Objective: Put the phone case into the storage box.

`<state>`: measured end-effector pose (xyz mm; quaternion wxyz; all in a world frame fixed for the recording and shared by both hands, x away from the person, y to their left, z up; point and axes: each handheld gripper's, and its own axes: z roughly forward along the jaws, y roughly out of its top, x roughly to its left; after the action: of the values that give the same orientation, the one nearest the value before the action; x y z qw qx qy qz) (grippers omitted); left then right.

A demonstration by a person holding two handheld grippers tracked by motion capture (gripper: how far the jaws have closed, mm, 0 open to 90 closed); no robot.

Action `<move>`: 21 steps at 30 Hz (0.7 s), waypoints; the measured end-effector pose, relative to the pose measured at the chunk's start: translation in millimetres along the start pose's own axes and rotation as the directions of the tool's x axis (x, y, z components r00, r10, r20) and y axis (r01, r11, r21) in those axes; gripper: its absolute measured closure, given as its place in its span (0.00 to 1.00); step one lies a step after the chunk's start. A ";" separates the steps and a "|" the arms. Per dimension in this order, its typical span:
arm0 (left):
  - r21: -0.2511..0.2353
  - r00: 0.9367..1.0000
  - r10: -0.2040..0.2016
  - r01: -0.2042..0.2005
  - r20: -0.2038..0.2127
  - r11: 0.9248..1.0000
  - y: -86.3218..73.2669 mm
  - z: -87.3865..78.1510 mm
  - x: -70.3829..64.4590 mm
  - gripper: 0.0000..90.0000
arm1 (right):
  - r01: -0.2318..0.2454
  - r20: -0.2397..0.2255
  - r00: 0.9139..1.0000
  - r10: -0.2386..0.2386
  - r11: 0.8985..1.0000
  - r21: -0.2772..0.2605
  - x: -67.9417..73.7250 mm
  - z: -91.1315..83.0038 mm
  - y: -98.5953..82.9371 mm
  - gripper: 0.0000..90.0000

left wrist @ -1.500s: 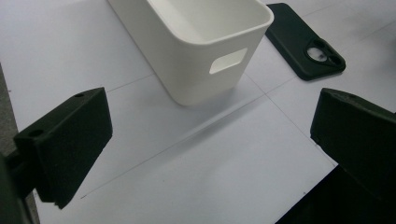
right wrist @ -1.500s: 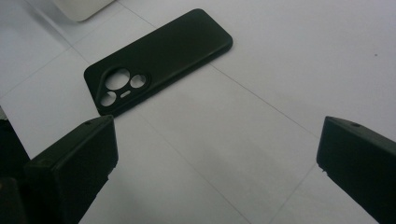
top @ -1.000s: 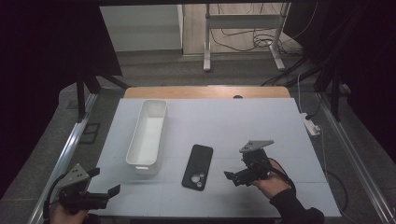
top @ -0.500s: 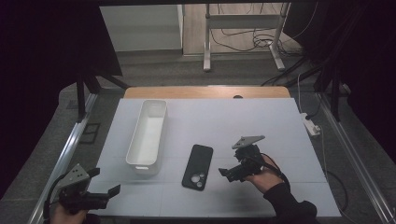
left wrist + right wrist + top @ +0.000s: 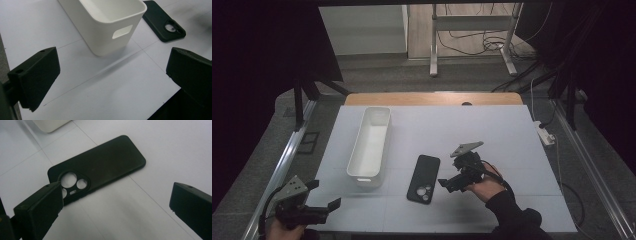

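The right gripper (image 5: 446, 183), held in the person's right hand (image 5: 484, 188) near the front of the white table (image 5: 492, 135), has its two black jaws spread wide apart with nothing between them. Just ahead of those jaws, and close to them, lies the flat black rubbery phone case with round camera cut-outs (image 5: 100, 167); it rests back-up on the table, untouched, and in the right gripper view its camera-hole end sits just past the tip of the jaw that shows at the left, while its plain end runs away and towards the other jaw's side. Beyond the case, farther off in the same direction, stands the long white plastic bin with a handle slot in its end wall (image 5: 371, 141), upright and apart from the case. The left gripper (image 5: 333, 204), held in the person's left hand (image 5: 282, 231) at the table's near left corner, also has its jaws well apart and grips nothing. Straight ahead of it, near but not touching, is the slotted end of the white bin, and farther off past that end, towards its right jaw's side, lies the phone case.
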<state>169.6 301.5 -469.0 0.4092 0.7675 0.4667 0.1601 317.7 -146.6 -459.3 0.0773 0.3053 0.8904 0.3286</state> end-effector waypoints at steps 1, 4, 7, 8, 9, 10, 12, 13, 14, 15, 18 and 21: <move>0.000 1.000 -0.001 0.001 0.000 1.000 0.0 0.0 0.1 0.00 | 0.004 -0.005 1.000 -0.004 1.000 -0.002 0.6 1.5 1.4 0.00; 0.000 1.000 -0.001 0.001 0.002 1.000 -0.1 -0.1 0.2 0.00 | 0.019 -0.007 1.000 -0.019 1.000 0.002 1.8 5.5 5.2 0.00; 0.000 1.000 0.000 0.000 0.002 1.000 -0.1 0.0 0.2 0.00 | 0.017 -0.010 1.000 -0.017 1.000 0.006 2.9 8.3 8.0 0.00; 0.000 1.000 -0.001 0.001 0.003 1.000 0.0 -0.1 0.2 0.00 | 0.018 -0.018 1.000 -0.018 1.000 0.010 4.1 11.6 11.1 0.00; 0.000 1.000 -0.001 0.001 0.003 1.000 -0.1 0.0 0.3 0.00 | 0.022 -0.019 1.000 -0.021 1.000 0.008 4.4 12.7 12.1 0.00; -0.001 1.000 -0.001 0.001 0.003 1.000 -0.1 0.0 0.3 0.00 | 0.024 -0.022 0.999 -0.024 1.000 0.009 5.1 14.5 13.7 0.00; -0.001 1.000 -0.001 0.001 0.003 1.000 -0.1 0.0 0.3 0.00 | 0.028 -0.028 0.999 -0.027 1.000 0.013 5.8 17.3 15.8 0.00; -0.001 1.000 -0.001 0.001 0.003 1.000 -0.1 0.0 0.3 0.00 | 0.032 -0.032 0.999 -0.032 0.999 0.016 6.0 18.6 16.8 0.00; -0.001 1.000 -0.001 0.001 0.003 1.000 -0.1 0.0 0.3 0.00 | 0.035 -0.036 0.999 -0.034 0.999 0.015 6.4 19.9 17.8 0.00; -0.001 1.000 -0.001 0.001 0.003 1.000 -0.1 -0.1 0.4 0.00 | 0.039 -0.037 0.999 -0.039 0.999 0.013 6.7 21.3 19.0 0.00; -0.001 1.000 -0.001 0.001 0.004 1.000 -0.1 0.0 0.4 0.00 | 0.044 -0.043 0.998 -0.043 0.999 0.012 6.7 23.5 20.9 0.00; 0.000 1.000 -0.001 0.001 0.004 1.000 -0.1 0.0 0.4 0.00 | 0.044 -0.048 0.998 -0.043 0.999 0.015 7.5 26.9 23.6 0.00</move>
<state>169.8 301.9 -469.1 0.4102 0.7676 0.4664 0.1583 332.4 -113.5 -464.7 0.0610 0.2785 0.9010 0.3269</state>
